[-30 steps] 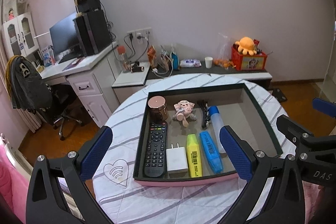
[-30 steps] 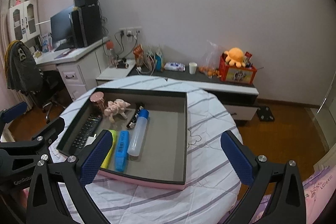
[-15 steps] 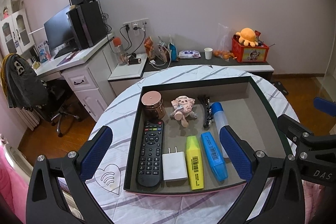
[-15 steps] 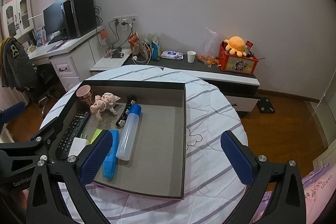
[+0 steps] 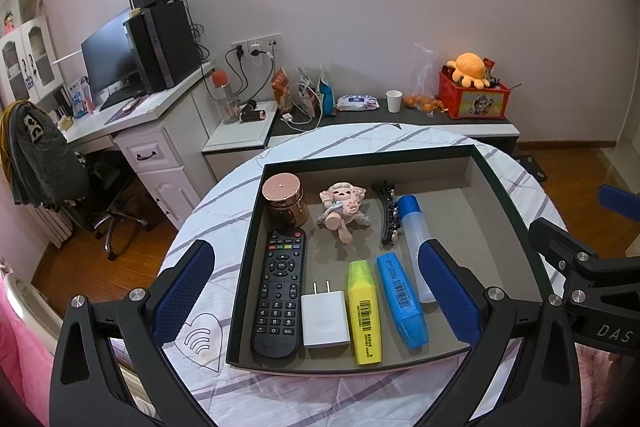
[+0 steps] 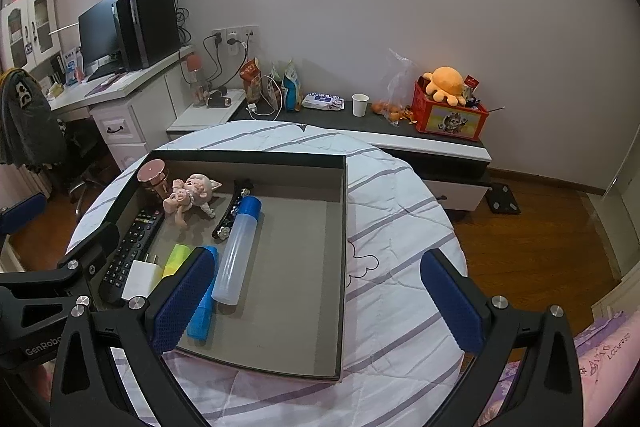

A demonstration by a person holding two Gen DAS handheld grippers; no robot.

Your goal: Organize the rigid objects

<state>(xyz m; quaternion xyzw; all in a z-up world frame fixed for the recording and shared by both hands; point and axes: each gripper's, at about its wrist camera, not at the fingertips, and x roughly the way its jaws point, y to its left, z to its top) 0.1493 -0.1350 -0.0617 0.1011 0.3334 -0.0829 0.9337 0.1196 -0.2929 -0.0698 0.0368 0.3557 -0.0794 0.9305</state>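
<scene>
table (image 5: 224,195) | left tool (image 5: 316,293) "DAS" | right tool (image 6: 316,301) "GenRobo"

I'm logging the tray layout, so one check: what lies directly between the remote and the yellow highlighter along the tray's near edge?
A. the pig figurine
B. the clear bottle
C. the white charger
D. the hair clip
C: in the left wrist view the white charger lies flat between the remote and the yellow highlighter, prongs pointing toward the far wall of the tray.
</scene>
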